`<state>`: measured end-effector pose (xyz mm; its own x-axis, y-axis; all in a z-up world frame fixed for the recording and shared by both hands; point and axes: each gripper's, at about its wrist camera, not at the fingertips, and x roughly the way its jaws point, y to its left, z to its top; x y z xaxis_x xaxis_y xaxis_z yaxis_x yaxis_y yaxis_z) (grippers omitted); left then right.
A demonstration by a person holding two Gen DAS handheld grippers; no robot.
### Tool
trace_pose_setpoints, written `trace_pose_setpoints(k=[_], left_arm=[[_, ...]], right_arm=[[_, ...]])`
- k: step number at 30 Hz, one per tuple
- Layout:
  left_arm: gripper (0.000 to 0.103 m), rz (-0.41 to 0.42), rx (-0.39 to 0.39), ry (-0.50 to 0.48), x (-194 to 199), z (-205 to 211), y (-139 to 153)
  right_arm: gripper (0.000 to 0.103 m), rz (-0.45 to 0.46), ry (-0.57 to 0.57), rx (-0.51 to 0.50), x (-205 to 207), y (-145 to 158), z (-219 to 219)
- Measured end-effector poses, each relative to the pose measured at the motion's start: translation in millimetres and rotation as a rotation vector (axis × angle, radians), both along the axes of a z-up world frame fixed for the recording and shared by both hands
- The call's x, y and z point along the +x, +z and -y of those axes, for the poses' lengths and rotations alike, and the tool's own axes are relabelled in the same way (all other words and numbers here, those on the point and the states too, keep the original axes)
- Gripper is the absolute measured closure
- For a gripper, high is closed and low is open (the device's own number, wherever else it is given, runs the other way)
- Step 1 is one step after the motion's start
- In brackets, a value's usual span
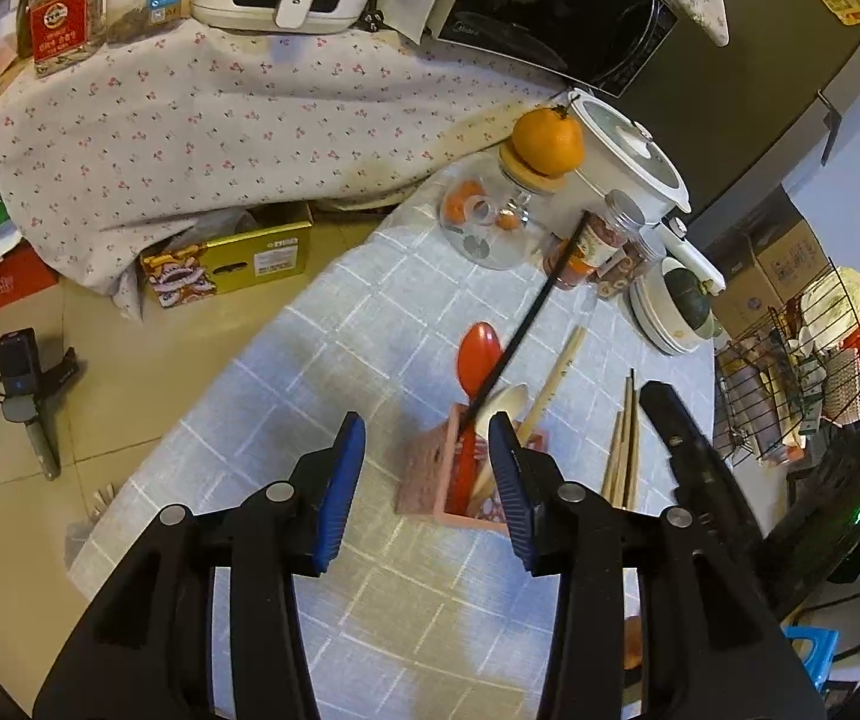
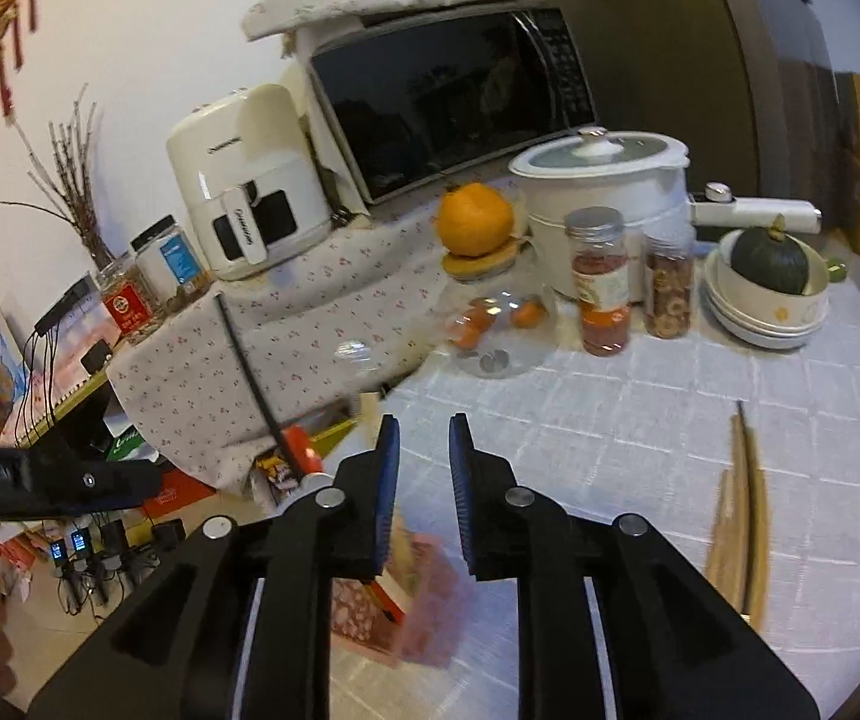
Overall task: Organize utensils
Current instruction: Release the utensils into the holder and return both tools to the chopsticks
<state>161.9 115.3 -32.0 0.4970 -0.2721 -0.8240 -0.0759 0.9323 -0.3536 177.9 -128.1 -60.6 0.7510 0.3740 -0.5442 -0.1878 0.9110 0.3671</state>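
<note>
L gripper [image 1: 427, 438] is hanging over the blue-grey checked tablecloth [image 1: 322, 360] w/ jaws apart and nothing between the pads; its right blue pad is sitting just in front of the pink utensil box [image 1: 424, 480]. The box is standing on the cloth and holding 4 things that I can count: 1 red spoon [image 1: 478, 354], 1 cream spoon [image 1: 511, 402], 1 long black chopstick [image 1: 526, 324] leaning up and away, and 1 pale wooden chopstick [image 1: 556, 378].

R gripper [image 2: 424, 438] is showing a narrow gap between its blue pads, gripping nothing, w/ the pink box blurred below it. In the left wrist view it is appearing as a dark blurred shape beside the box.

A bundle of wooden chopsticks [image 1: 625, 450] is lying loose on the cloth to the right of the box, touching each other; approx 3-4, exact count unclear due to blur.

Further back on the table: 1 round glass jar [image 2: 490, 324] w/ a wooden lid and 1 orange [image 2: 475, 219] sitting on top, 2 metal-capped spice jars [image 2: 601, 282] side by side, 1 white lidded electric pot [image 2: 604, 180], and a stack of white bowls [image 2: 766, 306] w/ 1 dark green squash [image 2: 772, 261] in the top one. Behind these, 1 white air fryer [image 2: 250, 192] and 1 black microwave [image 2: 448, 102].
</note>
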Motion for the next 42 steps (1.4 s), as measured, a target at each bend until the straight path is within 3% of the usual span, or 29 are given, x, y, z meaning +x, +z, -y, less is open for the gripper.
trace_pose_setpoints(k=[7,11,14,18,23,29,35,42], left_arm=[[0.061,0.015,-0.002,-0.059,-7,29,7],[0.060,0.024,-0.001,-0.120,-11,60,10],[0.052,0.024,0.004,-0.169,-14,89,9],[0.051,0.005,0.023,-0.237,-16,128,-2],[0.051,-0.050,0.063,-0.317,-13,179,-31],[0.051,-0.141,0.131,-0.372,-1,221,-81],[0.049,-0.200,0.210,-0.389,12,239,-124],[0.049,-0.237,0.233,-0.403,36,251,-159]], right_arm=[[0.083,-0.065,-0.099,0.016,-3,24,67],[0.064,-0.121,-0.171,-0.014,-8,35,109],[0.064,-0.197,-0.188,-0.038,-10,29,134],[0.064,-0.329,-0.193,-0.080,-13,6,158],[0.064,-0.485,-0.196,-0.135,-16,-27,176],[0.064,-0.612,-0.176,-0.096,-15,-61,186],[0.064,-0.648,-0.177,-0.030,-16,-70,185],[0.064,-0.645,-0.187,0.020,-14,-68,190]])
